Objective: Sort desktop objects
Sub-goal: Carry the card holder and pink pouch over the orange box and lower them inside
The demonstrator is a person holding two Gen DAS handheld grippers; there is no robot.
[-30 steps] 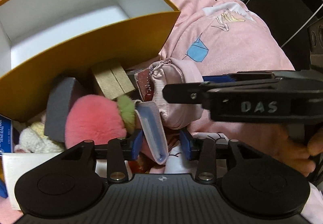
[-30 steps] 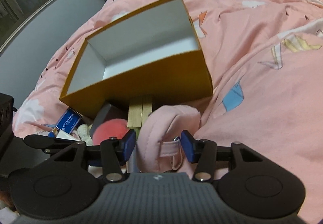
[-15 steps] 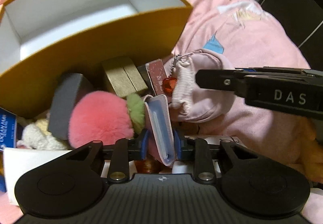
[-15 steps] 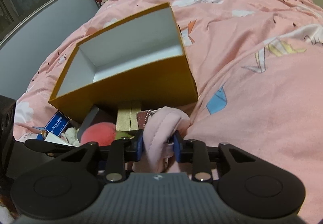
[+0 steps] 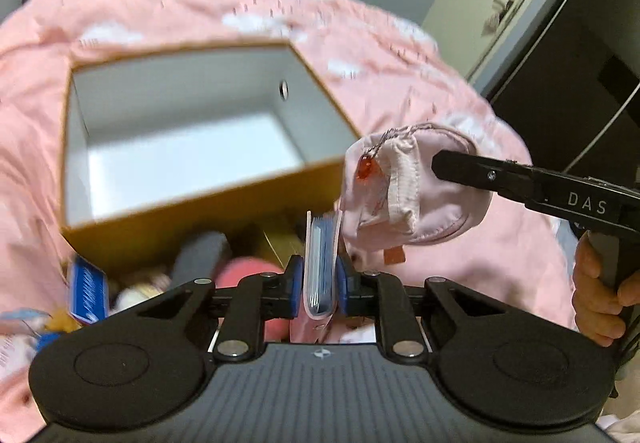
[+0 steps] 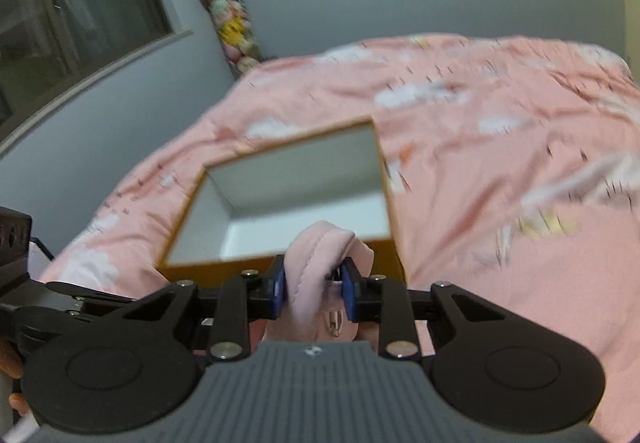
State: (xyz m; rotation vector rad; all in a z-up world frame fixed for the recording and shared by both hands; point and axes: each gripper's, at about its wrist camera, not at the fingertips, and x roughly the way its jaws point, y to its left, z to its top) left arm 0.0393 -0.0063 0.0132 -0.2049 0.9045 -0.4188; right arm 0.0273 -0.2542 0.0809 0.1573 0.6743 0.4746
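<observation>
Card holder (image 5: pixel 320 263), pale pink with a blue inside, stands on edge between the blue pads of the left gripper (image 5: pixel 319 289); the jaws are closing on it and the pads press both its faces, so it is held clear of the bed. Just right of it in the left wrist view hangs a pink pouch (image 5: pixel 416 183) with a red bead (image 5: pixel 364 172) on a thin chain, gripped by the right gripper (image 5: pixel 448 165), whose black fingers come in from the right edge; a hand (image 5: pixel 600 303) grasps that tool's handle. In the right wrist view the same gripper (image 6: pixel 314 291) has its blue pads squeezed on a fold of the pouch (image 6: pixel 320 263), jaws drawn in on the fabric. Beyond both tools an open box (image 5: pixel 192 203), mustard outside and white inside, sits on the pink bedspread (image 5: pixel 200 11), its near wall facing the grippers. Below that near wall, against the bedspread, lies a blurred heap: a pink fluffy ball (image 5: pixel 248 271), a dark grey block (image 5: pixel 200 255), a gold box (image 5: pixel 280 243) and a blue card (image 5: pixel 88 293). Stuffed toys (image 6: pixel 228 15) hang in the far corner of the room.
</observation>
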